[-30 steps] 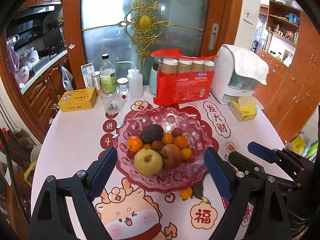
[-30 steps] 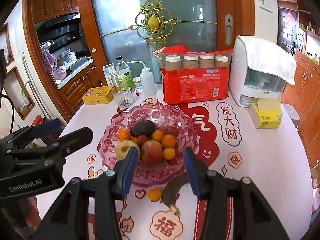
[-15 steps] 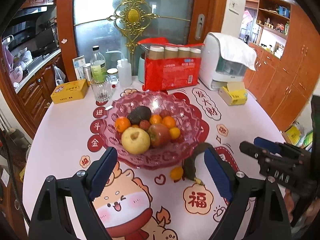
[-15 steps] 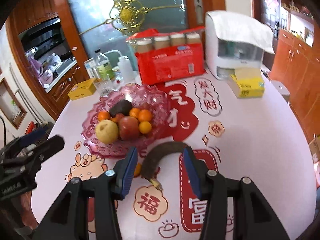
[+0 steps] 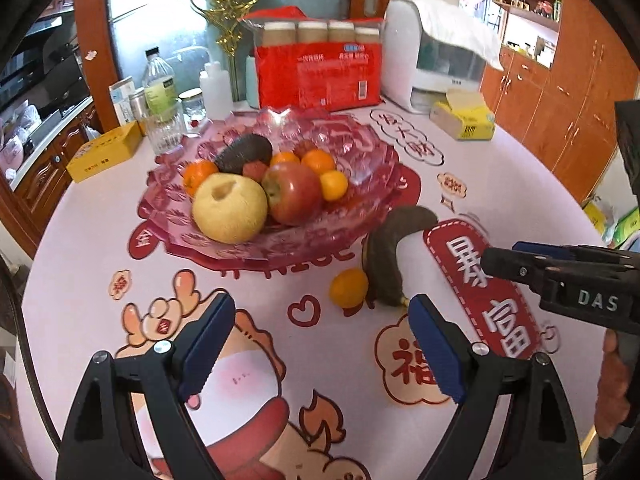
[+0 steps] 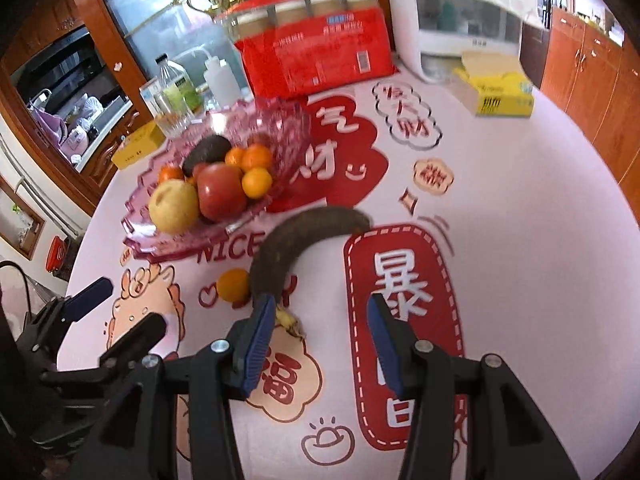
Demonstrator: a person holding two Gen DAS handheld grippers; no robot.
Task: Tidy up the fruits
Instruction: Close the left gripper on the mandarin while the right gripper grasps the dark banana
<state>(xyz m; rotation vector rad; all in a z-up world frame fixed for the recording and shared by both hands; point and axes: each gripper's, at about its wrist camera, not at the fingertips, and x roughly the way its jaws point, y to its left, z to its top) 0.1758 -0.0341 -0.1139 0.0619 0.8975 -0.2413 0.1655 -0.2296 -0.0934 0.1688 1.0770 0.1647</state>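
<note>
A pink glass fruit bowl [image 5: 360,152] [image 6: 288,124] holds a yellow pear [image 5: 230,208] [image 6: 174,206], a red apple [image 5: 294,192] [image 6: 220,192], a dark avocado [image 5: 244,154] and several small oranges. On the cloth in front of it lie a blackened banana [image 5: 386,256] [image 6: 288,248] and a loose orange [image 5: 349,289] [image 6: 233,285]. My left gripper [image 5: 324,344] hangs wide open just short of the loose orange, nothing between its fingers. My right gripper [image 6: 322,340] is open with its left pad beside the banana's stem end, gripping nothing.
A red pack of bottles [image 5: 320,72], a white appliance [image 5: 436,52], a yellow tissue box [image 5: 464,120], a glass and bottles [image 5: 160,92] and a yellow tin [image 5: 106,152] stand behind the bowl. Wooden cabinets [image 5: 560,92] line the right side.
Both grippers have come down and closer to the table. The banana and loose orange now sit just beyond the fingertips, and the bowl looms larger. Nothing was taken hold of.
</note>
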